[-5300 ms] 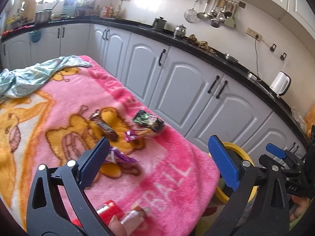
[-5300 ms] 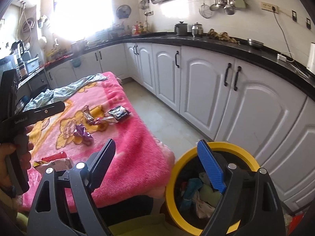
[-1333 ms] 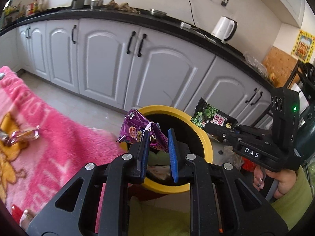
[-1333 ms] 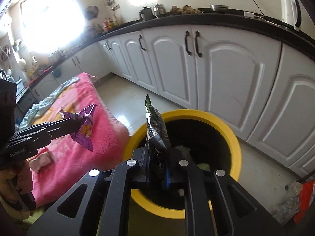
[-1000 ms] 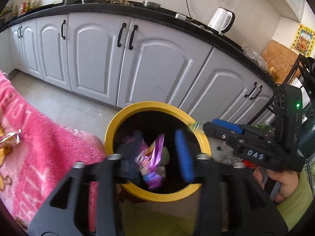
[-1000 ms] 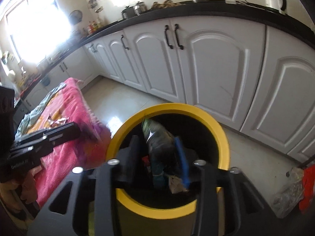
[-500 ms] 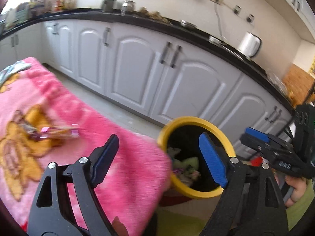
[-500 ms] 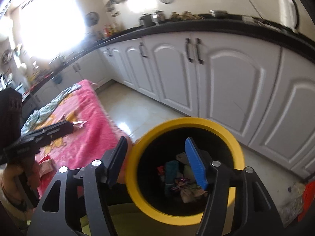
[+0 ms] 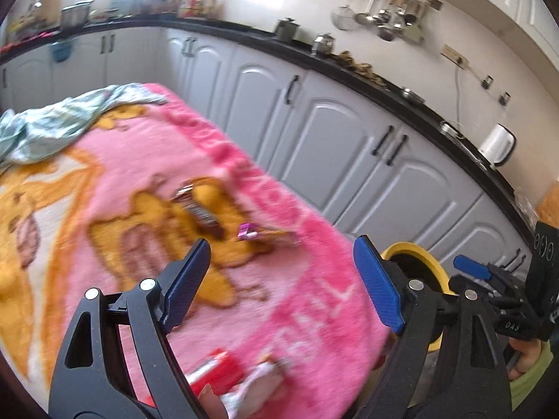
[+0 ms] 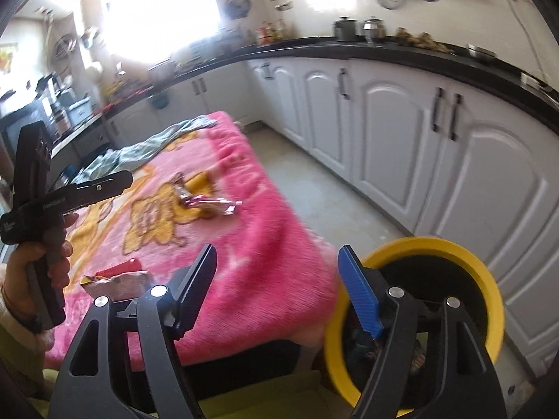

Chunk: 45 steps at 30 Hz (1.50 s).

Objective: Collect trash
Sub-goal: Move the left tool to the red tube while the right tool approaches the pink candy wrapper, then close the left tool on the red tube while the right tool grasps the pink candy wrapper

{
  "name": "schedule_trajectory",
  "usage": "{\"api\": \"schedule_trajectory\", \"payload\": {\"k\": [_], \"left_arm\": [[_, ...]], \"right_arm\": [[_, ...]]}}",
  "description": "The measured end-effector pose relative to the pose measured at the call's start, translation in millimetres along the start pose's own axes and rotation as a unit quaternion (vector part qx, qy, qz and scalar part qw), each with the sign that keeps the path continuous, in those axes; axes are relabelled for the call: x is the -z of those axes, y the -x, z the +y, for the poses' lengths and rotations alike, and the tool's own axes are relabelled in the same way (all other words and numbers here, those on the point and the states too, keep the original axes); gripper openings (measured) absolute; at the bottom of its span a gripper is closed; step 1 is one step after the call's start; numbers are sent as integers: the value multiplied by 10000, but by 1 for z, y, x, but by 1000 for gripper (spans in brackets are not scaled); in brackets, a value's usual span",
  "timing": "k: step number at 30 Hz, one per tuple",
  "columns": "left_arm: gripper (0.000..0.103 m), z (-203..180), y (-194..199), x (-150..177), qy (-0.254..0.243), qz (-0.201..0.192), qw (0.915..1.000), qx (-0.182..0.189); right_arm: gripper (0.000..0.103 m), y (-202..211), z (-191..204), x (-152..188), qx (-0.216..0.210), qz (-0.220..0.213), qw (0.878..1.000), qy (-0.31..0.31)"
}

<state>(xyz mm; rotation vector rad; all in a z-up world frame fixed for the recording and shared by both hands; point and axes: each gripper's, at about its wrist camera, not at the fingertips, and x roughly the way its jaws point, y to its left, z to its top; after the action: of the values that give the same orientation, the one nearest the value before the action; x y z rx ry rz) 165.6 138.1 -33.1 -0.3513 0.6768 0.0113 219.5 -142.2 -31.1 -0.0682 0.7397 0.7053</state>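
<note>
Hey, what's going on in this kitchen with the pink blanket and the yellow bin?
A person is clearing trash off a pink blanket into a yellow bin beside it. Both the left gripper and the right gripper are open and hold nothing. Several wrappers lie on the blanket: a dark one and a pink one near the middle, plus a red packet and a pale wrapper at the near edge. The bin already has trash inside.

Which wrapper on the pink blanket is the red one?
The red wrapper at the blanket's near edge, touching a pale crumpled wrapper. The brown wrapper and shiny pink-ended wrapper lie farther away, mid-blanket.
</note>
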Motion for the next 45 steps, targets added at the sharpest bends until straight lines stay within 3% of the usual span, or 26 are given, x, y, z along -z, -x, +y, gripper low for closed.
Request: {"api": "schedule_trajectory", "payload": {"k": [5, 10, 17, 24, 28, 31, 33, 36, 39, 45], "left_arm": [[75, 36, 14, 14, -32, 175, 9996, -233], [75, 60, 17, 33, -197, 592, 9975, -344], [65, 64, 8, 57, -705, 1221, 9899, -169], [59, 51, -11, 70, -1319, 1691, 9765, -194], [59, 47, -21, 70, -1413, 1812, 9730, -204], [55, 47, -28, 70, -1380, 1896, 9720, -183], [50, 48, -34, 71, -1389, 1984, 9700, -227], [41, 49, -39, 72, -1332, 2002, 9704, -227], [24, 53, -42, 70, -1283, 1951, 9717, -348], [22, 61, -36, 61, -806, 1687, 9821, -206]], "right_arm": [[71, -27, 31, -13, -221, 113, 9993, 293], [71, -64, 55, -28, -368, 310, 9973, 549], [72, -130, 83, -47, -440, 860, 9890, 1119], [72, -197, 106, -48, -31, 1519, 9661, 2089], [70, -221, 107, -49, 136, 1653, 9604, 2237], [64, -234, 105, -51, 183, 1725, 9587, 2253], [47, -240, 100, -53, 37, 1770, 9631, 2027], [35, -239, 96, -55, -121, 1714, 9707, 1679], [29, -230, 93, -52, -186, 1587, 9759, 1487], [25, -195, 83, -49, -454, 1296, 9848, 1062]]}}
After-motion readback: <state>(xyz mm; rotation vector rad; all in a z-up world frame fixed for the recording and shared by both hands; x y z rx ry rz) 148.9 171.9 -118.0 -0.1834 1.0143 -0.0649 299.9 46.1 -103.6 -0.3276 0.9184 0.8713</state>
